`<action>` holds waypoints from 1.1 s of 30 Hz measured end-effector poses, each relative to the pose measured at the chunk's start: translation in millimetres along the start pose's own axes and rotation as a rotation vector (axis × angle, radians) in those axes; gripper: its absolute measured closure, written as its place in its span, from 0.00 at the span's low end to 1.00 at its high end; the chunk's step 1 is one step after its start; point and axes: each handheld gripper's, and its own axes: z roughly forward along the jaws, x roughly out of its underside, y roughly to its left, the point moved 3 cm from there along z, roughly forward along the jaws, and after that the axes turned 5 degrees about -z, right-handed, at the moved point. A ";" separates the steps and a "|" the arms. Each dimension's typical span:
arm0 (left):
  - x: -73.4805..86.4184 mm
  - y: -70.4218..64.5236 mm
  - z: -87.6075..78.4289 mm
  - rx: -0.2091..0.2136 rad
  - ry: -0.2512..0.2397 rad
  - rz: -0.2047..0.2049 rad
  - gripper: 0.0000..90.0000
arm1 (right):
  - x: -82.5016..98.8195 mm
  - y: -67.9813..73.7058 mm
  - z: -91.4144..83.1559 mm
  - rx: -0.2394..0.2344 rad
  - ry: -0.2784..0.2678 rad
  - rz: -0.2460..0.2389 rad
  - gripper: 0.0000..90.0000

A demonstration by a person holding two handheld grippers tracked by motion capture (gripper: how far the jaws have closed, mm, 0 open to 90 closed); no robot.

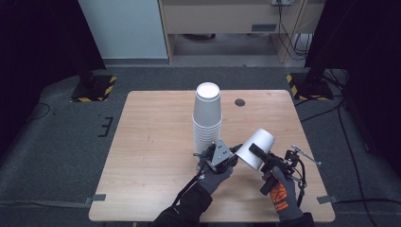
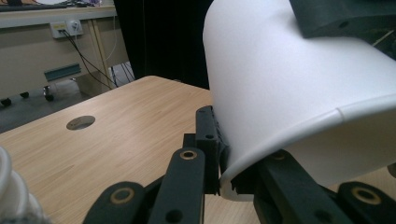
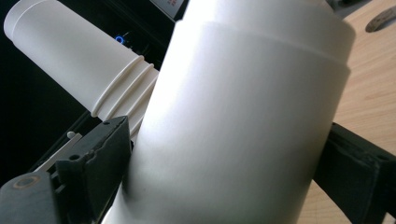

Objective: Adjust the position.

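A tall stack of upturned white paper cups (image 1: 207, 118) stands mid-table; it also shows in the right gripper view (image 3: 79, 60) and at the lower left of the left gripper view (image 2: 11, 196). One single white cup (image 1: 262, 139) is held tilted above the table's near right. My right gripper (image 1: 257, 156) is shut across its body (image 3: 243, 126), one jaw on each side. My left gripper (image 1: 235, 152) comes in from the left. Its jaws pinch the cup's rim (image 2: 289, 84), shut on the thin wall (image 2: 224, 140).
The wooden table (image 1: 151, 142) has a round cable hole (image 1: 240, 102) at its far right, also seen in the left gripper view (image 2: 80, 122). Black stands with striped bases sit on the floor at the back left (image 1: 92, 87) and back right (image 1: 307, 85).
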 end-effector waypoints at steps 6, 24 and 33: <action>-1.1 -2.1 -4.4 0.014 0.009 -0.001 0.93 | -3.6 -0.3 -1.0 0.011 -0.024 -0.024 0.07; -5.3 -0.1 -25.1 0.032 0.021 -0.011 0.95 | -11.1 -15.2 -6.5 0.094 -0.060 -0.072 0.11; -6.4 5.3 -37.7 0.051 0.054 -0.020 0.95 | -17.3 -19.2 -10.6 0.140 -0.081 -0.132 0.13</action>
